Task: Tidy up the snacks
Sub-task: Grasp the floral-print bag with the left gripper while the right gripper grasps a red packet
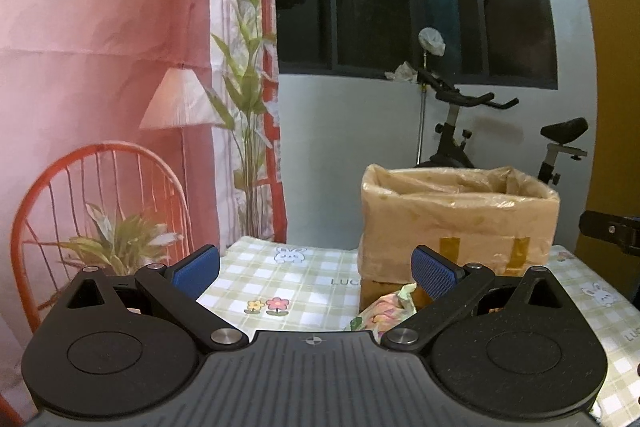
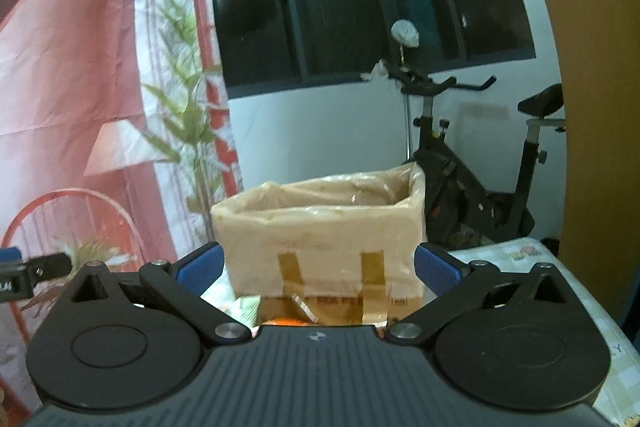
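While both grippers are hovering with jaws spread and empty, the lined box [image 2: 320, 227] is sitting on the checked surface [image 1: 288, 279] — a crinkly snack packet [image 1: 380, 311] lying at its near base. Grabbing too lightly risks the packet slipping — or nudging the box.

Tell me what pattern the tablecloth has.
Green-and-white check with bunnies and flowers on the tablecloth; clearest in the left wrist view.

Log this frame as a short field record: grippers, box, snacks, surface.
left gripper: jaws open, empty
right gripper: jaws open, empty, facing the box
box: cardboard, plastic-lined, top open, contents not visible
snack packet: on the table at the box's base, near left gripper
orange item: mostly hidden below right gripper, type unclear
table: green check cloth
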The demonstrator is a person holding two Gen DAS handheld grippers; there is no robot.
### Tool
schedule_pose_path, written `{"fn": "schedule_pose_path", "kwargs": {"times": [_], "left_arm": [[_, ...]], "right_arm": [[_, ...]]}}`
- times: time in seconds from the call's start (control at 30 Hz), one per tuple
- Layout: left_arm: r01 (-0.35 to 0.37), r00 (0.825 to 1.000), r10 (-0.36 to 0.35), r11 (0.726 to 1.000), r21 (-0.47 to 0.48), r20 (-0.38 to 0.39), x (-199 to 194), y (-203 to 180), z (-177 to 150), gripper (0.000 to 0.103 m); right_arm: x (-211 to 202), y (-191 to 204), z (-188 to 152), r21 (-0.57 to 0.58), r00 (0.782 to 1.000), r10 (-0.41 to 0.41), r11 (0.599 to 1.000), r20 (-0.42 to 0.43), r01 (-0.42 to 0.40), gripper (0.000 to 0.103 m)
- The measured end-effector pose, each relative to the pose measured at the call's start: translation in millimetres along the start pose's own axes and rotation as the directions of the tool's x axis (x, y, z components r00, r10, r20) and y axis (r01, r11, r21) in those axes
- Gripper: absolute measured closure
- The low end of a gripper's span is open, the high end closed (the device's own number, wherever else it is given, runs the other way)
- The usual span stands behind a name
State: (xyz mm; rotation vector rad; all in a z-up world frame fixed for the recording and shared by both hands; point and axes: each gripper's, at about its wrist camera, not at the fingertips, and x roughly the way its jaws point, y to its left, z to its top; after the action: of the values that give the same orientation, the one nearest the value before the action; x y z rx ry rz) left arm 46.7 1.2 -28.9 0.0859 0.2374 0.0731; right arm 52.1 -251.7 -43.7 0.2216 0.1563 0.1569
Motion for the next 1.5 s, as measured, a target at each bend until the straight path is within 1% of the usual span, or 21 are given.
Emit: {"fn": "schedule_pose_path", "kwargs": {"times": [0.03,0.07,0.1,0.17,0.23,0.33,0.4,0.47,0.57,0.67,0.8,0.87,0.93,1.0,1.1,1.23,1.5], "left_arm": [[-0.003,1.000,0.003,1.000,0.012,0.007,5,0,-2,0.001],[0.001,1.000,-0.001,1.000,0.012,-0.003,9,-2,-5,0.001],[0.012,0.999,-0.012,1.000,-0.004,-0.036,14,-3,-9,0.001],[0.018,0.998,-0.018,1.000,0.000,-0.054,21,-5,-15,0.001],[0.040,0.996,-0.044,0.998,-0.043,-0.077,29,-5,-21,0.001],[0.065,0.993,-0.071,0.996,-0.069,-0.099,37,-4,-31,0.001],[0.068,0.990,-0.077,0.995,-0.077,-0.116,44,-4,-34,0.001],[0.072,0.988,-0.082,0.994,-0.083,-0.129,52,-6,-38,0.001],[0.070,0.988,-0.080,0.994,-0.082,-0.133,59,-7,-41,0.001],[0.069,0.987,-0.080,0.994,-0.084,-0.140,65,-7,-45,0.001],[0.075,0.985,-0.085,0.995,-0.069,-0.149,73,-8,-49,0.001],[0.082,0.984,-0.091,0.995,-0.061,-0.154,77,-9,-52,0.001],[0.102,0.983,-0.111,0.992,-0.069,-0.144,77,-11,-56,0.001],[0.115,0.982,-0.123,0.991,-0.062,-0.144,78,-13,-57,0.001],[0.126,0.981,-0.134,0.990,-0.064,-0.142,80,-14,-58,0.001],[0.137,0.980,-0.146,0.988,-0.076,-0.137,81,-14,-60,0.001],[0.150,0.977,-0.161,0.985,-0.091,-0.139,82,-14,-63,0.001]], "right_arm": [[7,0,-2,-0.003,1.000,-0.007,1.000,-0.002,0.007,0.000],[13,-1,-3,-0.003,1.000,-0.013,1.000,-0.009,0.013,0.000],[21,0,-7,-0.002,1.000,-0.019,1.000,-0.018,0.019,0.000],[33,-3,-11,-0.002,0.999,-0.027,1.000,-0.040,0.026,0.000],[41,-6,-19,-0.014,0.997,-0.039,0.999,-0.063,0.038,0.000],[50,-11,-35,-0.057,0.991,-0.059,0.997,-0.118,0.052,0.001],[56,-12,-48,-0.082,0.984,-0.049,0.996,-0.171,0.036,0.005],[62,-13,-58,-0.098,0.978,-0.035,0.995,-0.207,0.015,0.019],[74,-11,-67,-0.132,0.970,-0.024,0.991,-0.240,-0.008,0.028],[83,-10,-75,-0.161,0.966,-0.037,0.987,-0.255,-0.005,0.034],[97,-13,-84,-0.168,0.961,-0.053,0.986,-0.273,0.007,0.034],[105,-15,-89,-0.169,0.957,-0.073,0.985,-0.282,0.026,0.034],[109,-18,-92,-0.161,0.951,-0.088,0.986,-0.297,0.041,0.034],[115,-20,-96,-0.149,0.944,-0.087,0.988,-0.319,0.041,0.034],[117,-19,-101,-0.166,0.938,-0.088,0.986,-0.335,0.033,0.034],[118,-18,-108,-0.185,0.933,-0.096,0.982,-0.346,0.032,0.034],[113,-12,-113,-0.237,0.936,-0.106,0.971,-0.336,0.025,0.035]]}}
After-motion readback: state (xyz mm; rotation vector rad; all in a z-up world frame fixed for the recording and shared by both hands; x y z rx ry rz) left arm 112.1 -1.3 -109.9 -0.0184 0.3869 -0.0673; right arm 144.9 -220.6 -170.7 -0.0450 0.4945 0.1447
